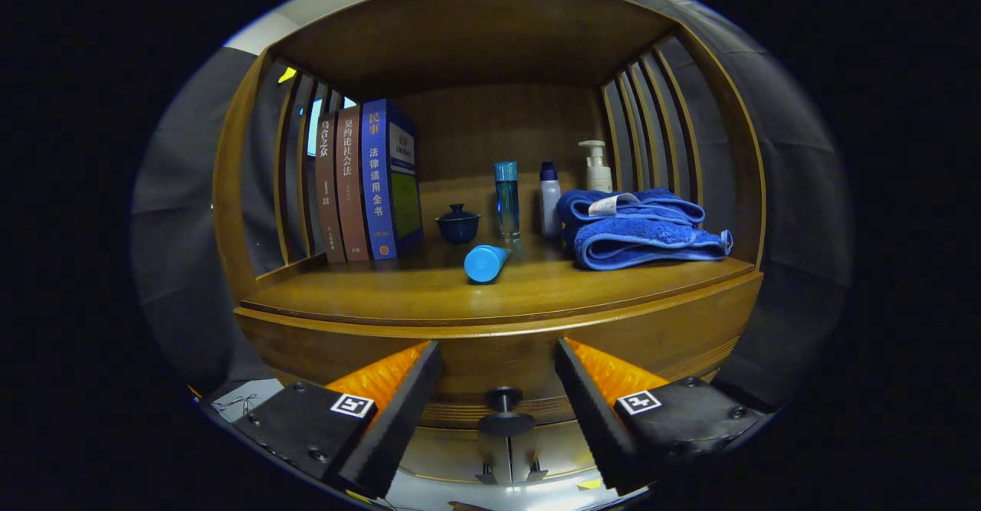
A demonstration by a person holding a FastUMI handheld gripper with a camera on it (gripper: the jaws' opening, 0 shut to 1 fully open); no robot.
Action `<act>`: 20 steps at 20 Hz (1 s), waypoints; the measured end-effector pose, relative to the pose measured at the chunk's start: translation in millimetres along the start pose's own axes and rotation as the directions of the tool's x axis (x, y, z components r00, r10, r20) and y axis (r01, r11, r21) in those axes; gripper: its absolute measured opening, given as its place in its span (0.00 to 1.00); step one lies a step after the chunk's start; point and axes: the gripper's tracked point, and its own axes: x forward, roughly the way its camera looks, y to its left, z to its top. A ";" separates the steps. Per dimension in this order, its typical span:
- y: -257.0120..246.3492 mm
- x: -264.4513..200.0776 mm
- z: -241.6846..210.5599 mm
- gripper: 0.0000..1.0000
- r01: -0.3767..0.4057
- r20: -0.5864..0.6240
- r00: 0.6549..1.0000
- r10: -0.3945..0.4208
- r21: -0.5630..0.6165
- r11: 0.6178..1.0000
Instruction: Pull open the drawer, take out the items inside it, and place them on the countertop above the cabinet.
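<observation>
Around the drawer knob (505, 411), gripper (498, 361) gapes, untouching.

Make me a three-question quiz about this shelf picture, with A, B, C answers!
1. Where is the drawer knob?
A. between the jaws of the gripper
B. on the blue towel
C. behind the books

2. How many books stand on the countertop?
A. one
B. three
C. six

3. How does the light-blue tube sit?
A. upright
B. lying on its side
C. hanging

Answers: 1 A, the knob sits in the gap between the open jaws. 2 B, three spines stand side by side. 3 B, its round end faces us, flat on the wood.
</observation>
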 end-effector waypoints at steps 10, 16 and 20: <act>8.8 -28.1 25.7 0.99 -0.030 0.025 0.999 0.031 -0.030 0.999; -3.6 -68.6 64.3 0.99 -0.033 0.102 0.994 0.038 -0.052 0.998; -5.8 -110.2 92.4 0.99 -0.025 0.143 0.989 0.033 -0.054 0.998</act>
